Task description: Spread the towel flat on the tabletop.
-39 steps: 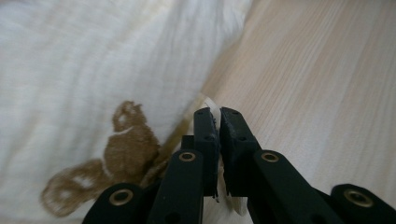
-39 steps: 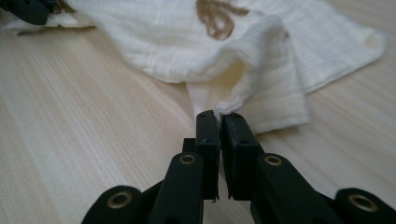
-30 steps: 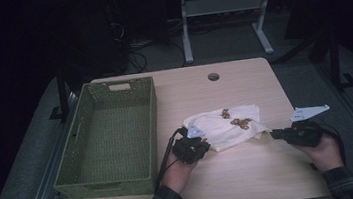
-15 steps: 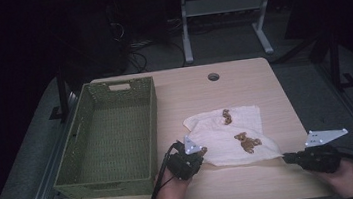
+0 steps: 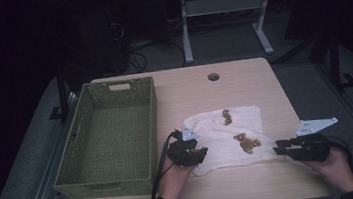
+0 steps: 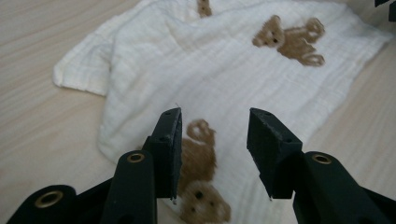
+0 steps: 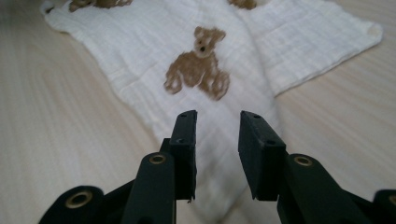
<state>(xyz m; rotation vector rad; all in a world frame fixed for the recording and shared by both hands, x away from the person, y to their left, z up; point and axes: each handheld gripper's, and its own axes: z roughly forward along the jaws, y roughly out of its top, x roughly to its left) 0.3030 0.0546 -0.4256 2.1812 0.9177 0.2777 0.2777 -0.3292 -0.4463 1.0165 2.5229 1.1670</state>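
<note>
Left gripper (image 5: 197,153) and right gripper (image 5: 279,148) sit low in the frame at opposite corners of the white bear-print cloth (image 5: 221,137); their jaws have just been opening, pads gaping off the fabric, which lies flat at centre beside the green basket (image 5: 113,132).

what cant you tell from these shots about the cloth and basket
- Cloth, high view: near-left corner hidden under the left hand-held gripper.
- Bear print, left gripper view: cut off by the bottom edge.
- Basket, high view: inside of the near wall faces away.

Dim room, grey floor (image 5: 34,196), metal stand (image 5: 222,11) behind.
</note>
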